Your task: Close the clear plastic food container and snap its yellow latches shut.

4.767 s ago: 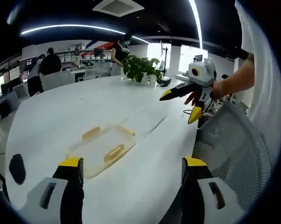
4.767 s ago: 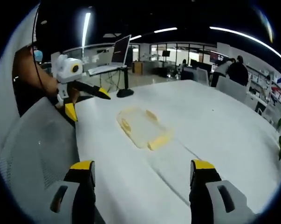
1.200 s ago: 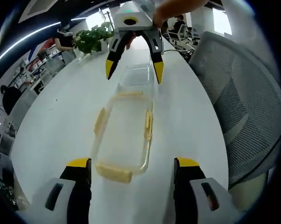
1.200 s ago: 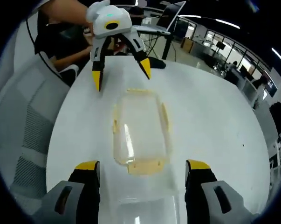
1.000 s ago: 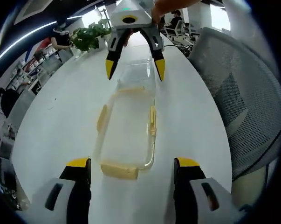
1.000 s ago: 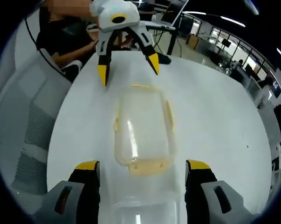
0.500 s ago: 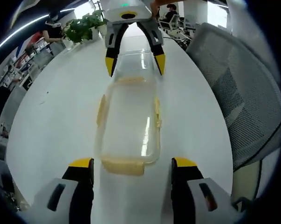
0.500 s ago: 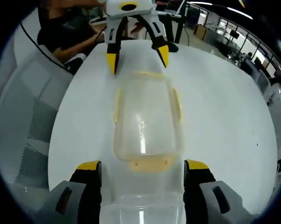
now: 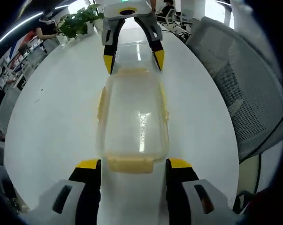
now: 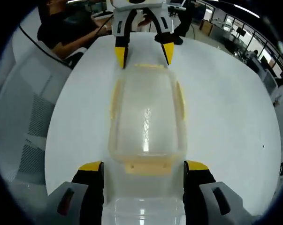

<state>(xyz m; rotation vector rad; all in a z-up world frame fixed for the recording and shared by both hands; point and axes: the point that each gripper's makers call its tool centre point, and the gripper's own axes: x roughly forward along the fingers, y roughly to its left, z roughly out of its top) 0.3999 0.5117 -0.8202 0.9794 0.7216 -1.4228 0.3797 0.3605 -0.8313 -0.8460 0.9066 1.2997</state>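
the clear rectangular plastic food container with yellow latches (image 9: 133,115) (image 10: 146,117) lies flat on the round white surface (image 9: 57,103) (image 10: 221,98), lengthwise between the two claws, which face each other from its two short ends. a yellow latch on the near short end (image 9: 130,164) sits just in front of the left claw (image 9: 133,164), between its two yellow-tipped jaws; the jaws stand apart, wider than that end of the container, and hold nothing. in the right gripper view the latch of the opposite short end (image 10: 148,167) lies the same way between the spread jaws of the right claw (image 10: 143,166), which also grips nothing, and a second clear plastic piece (image 10: 142,211) shows low down between those jaws, just beside the container; whether it touches it cannot be told. the long sides carry yellow latches too (image 9: 102,101) (image 10: 180,101), sticking outward. at the far end in each view the other claw hangs with its yellow tips either side of the container's end (image 9: 132,58) (image 10: 143,51), very near it; contact cannot be told. a grey mesh office chair (image 9: 235,79) (image 10: 24,112) stands at the surface's edge. a green potted plant (image 9: 78,18) sits at the far side of the surface, and a person in dark clothing (image 10: 66,28) is behind the left claw.
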